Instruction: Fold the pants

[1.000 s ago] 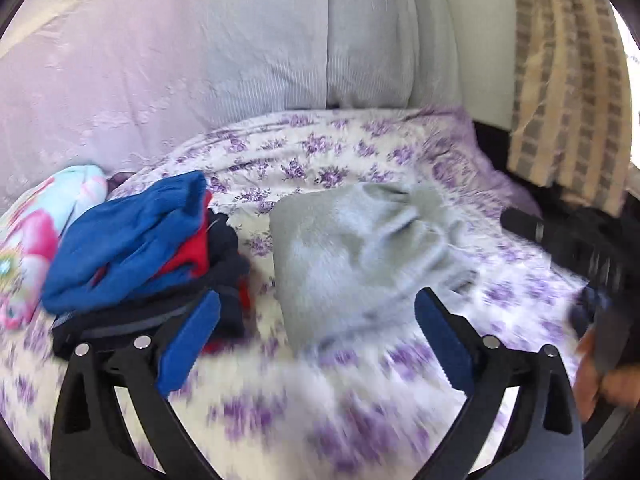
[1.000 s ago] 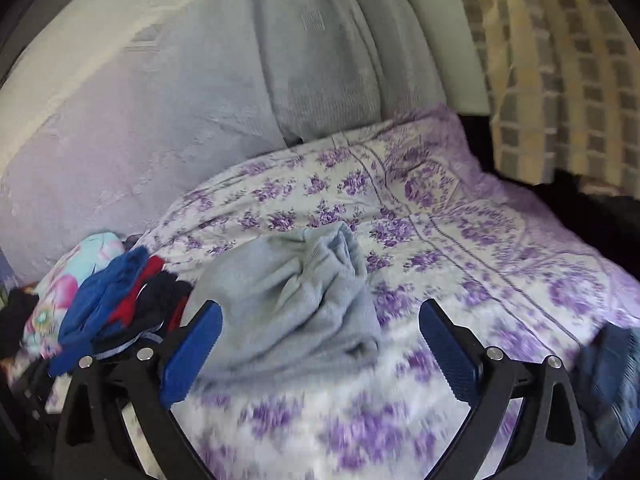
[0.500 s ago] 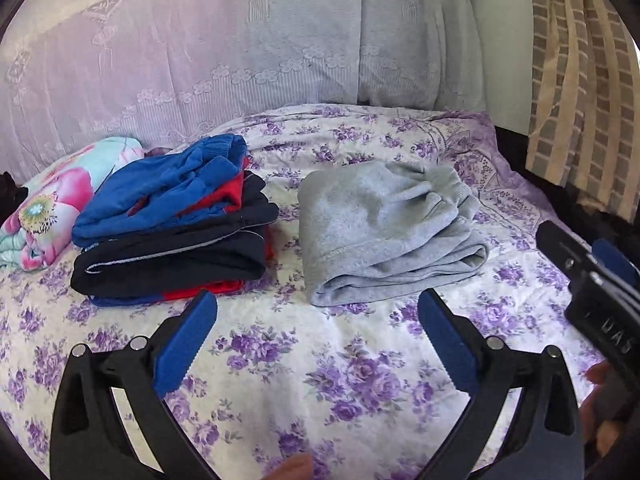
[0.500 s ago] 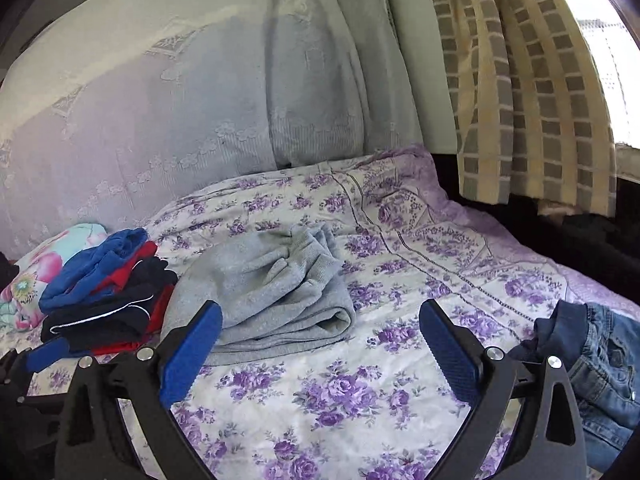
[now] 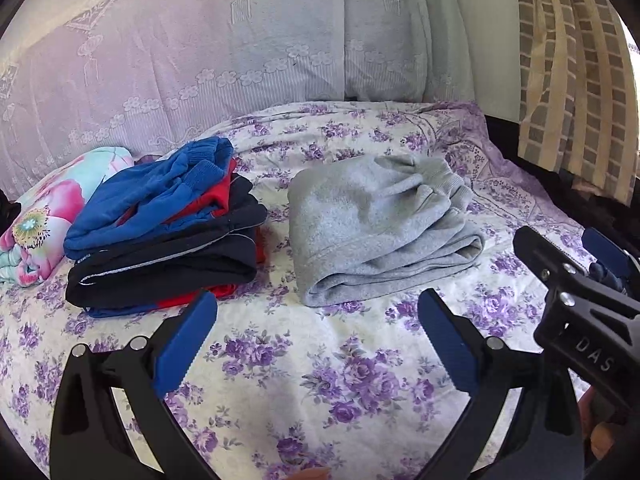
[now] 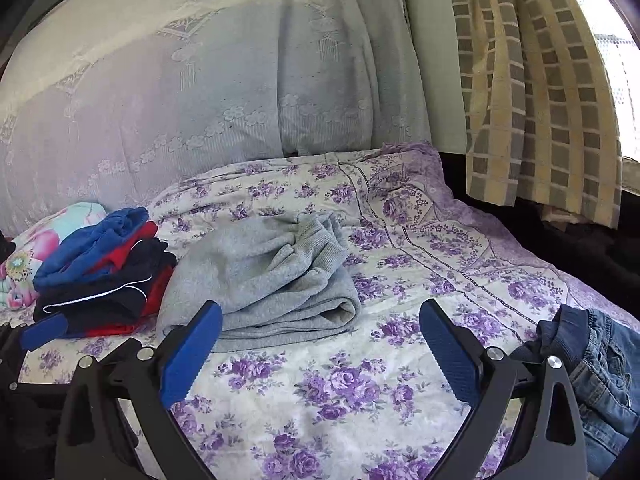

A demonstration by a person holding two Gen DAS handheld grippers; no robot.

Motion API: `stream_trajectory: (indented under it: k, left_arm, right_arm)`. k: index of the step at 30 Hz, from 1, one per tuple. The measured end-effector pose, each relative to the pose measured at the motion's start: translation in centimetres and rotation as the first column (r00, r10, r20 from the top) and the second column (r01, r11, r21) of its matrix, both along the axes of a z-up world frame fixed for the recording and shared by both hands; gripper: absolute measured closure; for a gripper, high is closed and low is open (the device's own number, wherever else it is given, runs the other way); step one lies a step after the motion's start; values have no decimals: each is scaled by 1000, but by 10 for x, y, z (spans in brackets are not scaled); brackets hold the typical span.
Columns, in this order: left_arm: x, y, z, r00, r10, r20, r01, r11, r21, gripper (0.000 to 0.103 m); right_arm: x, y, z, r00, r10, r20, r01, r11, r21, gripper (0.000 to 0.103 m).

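Folded grey pants (image 5: pixel 372 228) (image 6: pixel 264 280) lie on the floral bedsheet (image 5: pixel 304 376) (image 6: pixel 320 392), nothing touching them. My left gripper (image 5: pixel 316 344) hovers just in front of them, open and empty. In the right wrist view my right gripper (image 6: pixel 316 352) is open too, slightly right of the grey pants and above bare sheet. From the left wrist view the right gripper (image 5: pixel 580 264) shows at the right edge. Blue jeans (image 6: pixel 596 376) lie crumpled at the right.
A stack of folded blue, red and black clothes (image 5: pixel 160 228) (image 6: pixel 100 276) sits left of the grey pants. A floral pillow (image 5: pixel 44 220) lies beyond it. A lilac lace hanging (image 5: pixel 200 52) backs the bed. A checked curtain (image 6: pixel 536 92) hangs at the right.
Both grippers have drawn back from the grey pants and steadied; the pants and the stack look smaller and sharper. The jeans came into the right wrist view.
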State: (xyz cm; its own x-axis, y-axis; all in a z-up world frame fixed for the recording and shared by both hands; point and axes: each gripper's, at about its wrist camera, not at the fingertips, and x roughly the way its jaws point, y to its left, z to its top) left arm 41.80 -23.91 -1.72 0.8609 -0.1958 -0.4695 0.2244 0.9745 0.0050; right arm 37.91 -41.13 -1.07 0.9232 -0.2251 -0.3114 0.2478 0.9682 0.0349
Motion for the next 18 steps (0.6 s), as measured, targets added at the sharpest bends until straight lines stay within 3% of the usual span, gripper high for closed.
stream_trajectory:
  k: [18]
  left_arm:
    - [6,6,-1,999,19,-51,-20,999,-36,5]
  right_arm:
    - [3,-8,-3,999,-20,-34,20,1000,23,4]
